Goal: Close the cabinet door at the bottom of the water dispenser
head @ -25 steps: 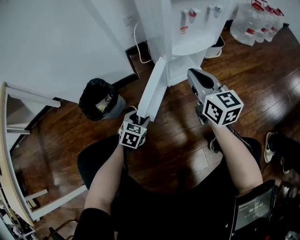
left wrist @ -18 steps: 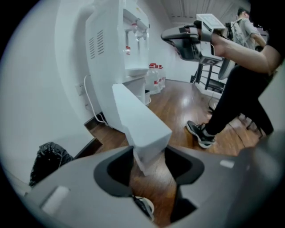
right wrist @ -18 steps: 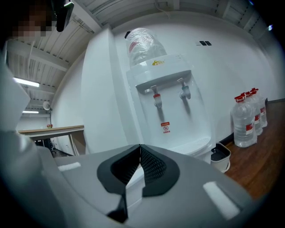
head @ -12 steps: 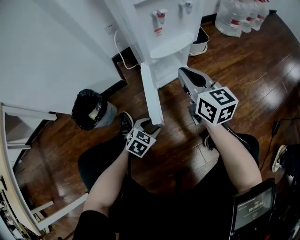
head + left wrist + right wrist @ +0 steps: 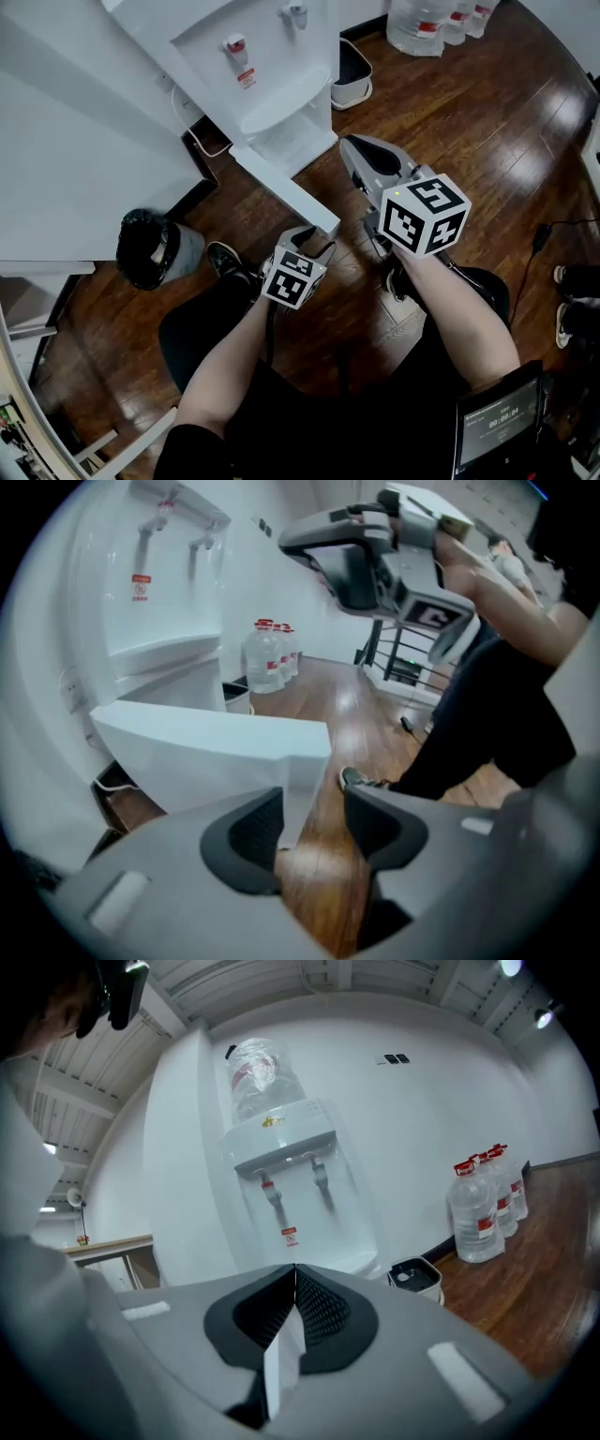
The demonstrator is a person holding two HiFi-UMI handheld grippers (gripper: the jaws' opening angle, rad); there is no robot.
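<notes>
The white water dispenser point(image 5: 272, 75) stands against the wall, and its bottom cabinet door point(image 5: 281, 187) hangs open, slanting out over the wood floor. My left gripper point(image 5: 314, 236) is at the door's free edge. In the left gripper view the door point(image 5: 206, 752) has its corner between the jaws of the left gripper point(image 5: 314, 827), close to the left pad point(image 5: 248, 836), with floor showing before the right pad. My right gripper point(image 5: 349, 145) is shut on nothing and hovers right of the door, pointing at the dispenser point(image 5: 291, 1185). Its pads meet in the right gripper view point(image 5: 295, 1283).
A black-bagged bin point(image 5: 145, 248) sits left of the dispenser. A small white bin point(image 5: 349, 70) and several water bottles point(image 5: 436, 23) stand to its right. My shoe point(image 5: 225, 261) is just left of the left gripper. A screen point(image 5: 497, 422) is at the bottom right.
The door has swung from pointing towards me to slanting right, nearer the cabinet. My left gripper went right with its free edge. The right gripper shifted a little and stays shut.
</notes>
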